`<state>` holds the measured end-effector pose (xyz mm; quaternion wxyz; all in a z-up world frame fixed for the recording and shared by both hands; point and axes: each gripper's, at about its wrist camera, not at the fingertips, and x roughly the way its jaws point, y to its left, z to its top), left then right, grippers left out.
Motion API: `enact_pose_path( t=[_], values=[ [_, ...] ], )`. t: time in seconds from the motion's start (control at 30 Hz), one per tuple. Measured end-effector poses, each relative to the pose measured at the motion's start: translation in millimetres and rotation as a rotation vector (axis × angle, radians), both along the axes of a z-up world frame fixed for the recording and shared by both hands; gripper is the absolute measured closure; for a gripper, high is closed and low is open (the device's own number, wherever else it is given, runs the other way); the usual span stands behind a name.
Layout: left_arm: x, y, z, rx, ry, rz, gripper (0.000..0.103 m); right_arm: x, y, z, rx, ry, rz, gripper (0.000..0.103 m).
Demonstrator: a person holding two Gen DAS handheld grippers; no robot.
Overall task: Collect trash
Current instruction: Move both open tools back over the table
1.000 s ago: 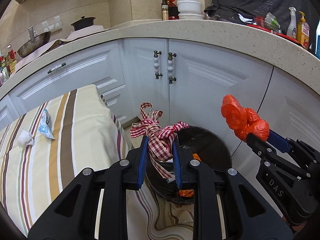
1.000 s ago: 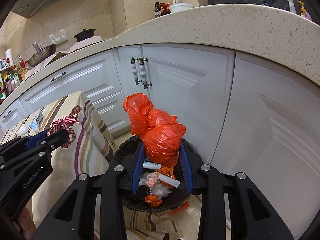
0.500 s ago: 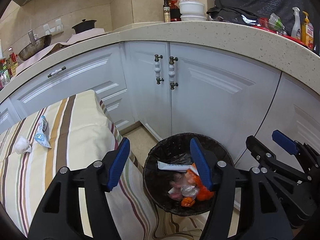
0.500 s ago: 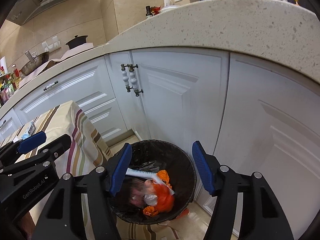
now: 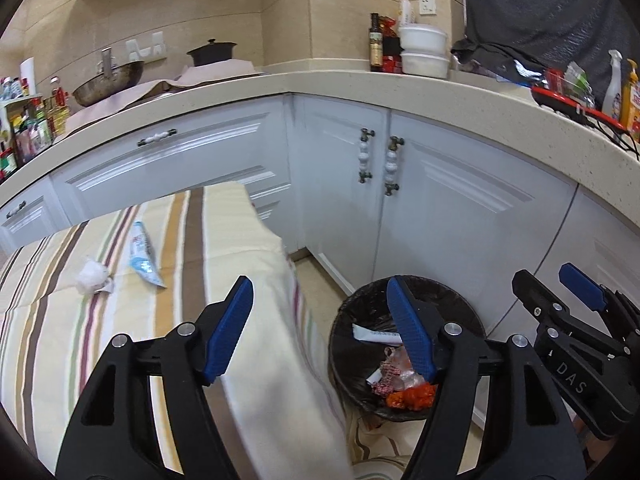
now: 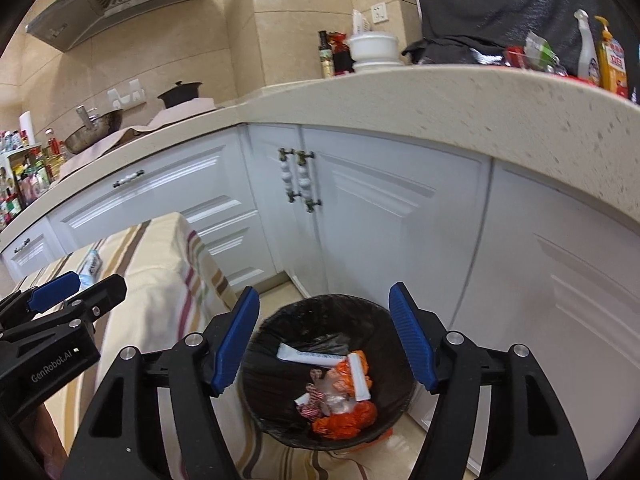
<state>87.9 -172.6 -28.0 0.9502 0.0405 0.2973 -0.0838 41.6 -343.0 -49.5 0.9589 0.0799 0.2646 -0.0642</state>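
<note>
1. The left gripper (image 5: pixel 320 328) tilts downward over the edge of the striped tablecloth (image 5: pixel 120 320), its jaws wide apart with nothing between them; they have just been opening.
2. The right gripper (image 6: pixel 326 340) also points down at a slant, directly above the black-lined trash bin (image 6: pixel 280 320) on the floor. Its jaws have just been opening too and stand apart, holding nothing.
3. In the bin lie the crumpled orange bag (image 6: pixel 344 420), a red-and-white checked ribbon (image 6: pixel 310 406) beside it, some clear plastic and white wrappers (all loose, none touched by a pad).
4. Seen from the left wrist, the right gripper (image 5: pixel 560 292) reaches in from the lower right edge, beside the bin's rim (image 5: pixel 348 308); from the right wrist, the left one (image 6: pixel 76 288) juts in from the left over the cloth.
5. Still on the tablecloth, well apart from both grippers: a white crumpled tissue (image 5: pixel 92 276) and, just beside it, a blue-and-white wrapper (image 5: pixel 142 254).
6. White cabinet doors (image 5: pixel 460 220) stand right behind the bin, under a pale speckled countertop (image 5: pixel 480 104).
</note>
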Motion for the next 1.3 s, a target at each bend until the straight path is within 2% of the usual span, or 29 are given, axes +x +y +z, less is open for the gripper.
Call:
enact_pose_path(
  t=[0.23, 0.7, 1.3],
  values=[
    [-6.4, 54.7, 8.8, -0.002, -0.014, 0.106, 0.035, 9.7, 39.8, 9.3, -0.015, -0.016, 0.085, 0.036],
    [-5.4, 168.5, -1.1, 0.016, 0.023, 0.345, 0.034, 44.3, 127.7, 11.1, -0.036, -0.002, 0.26, 0.036],
    [5.6, 253.1, -8.2, 0.027, 0.035, 0.499, 0.034, 89.2, 211.7, 3.8, -0.056, 0.039, 0.413, 0.036]
  ],
)
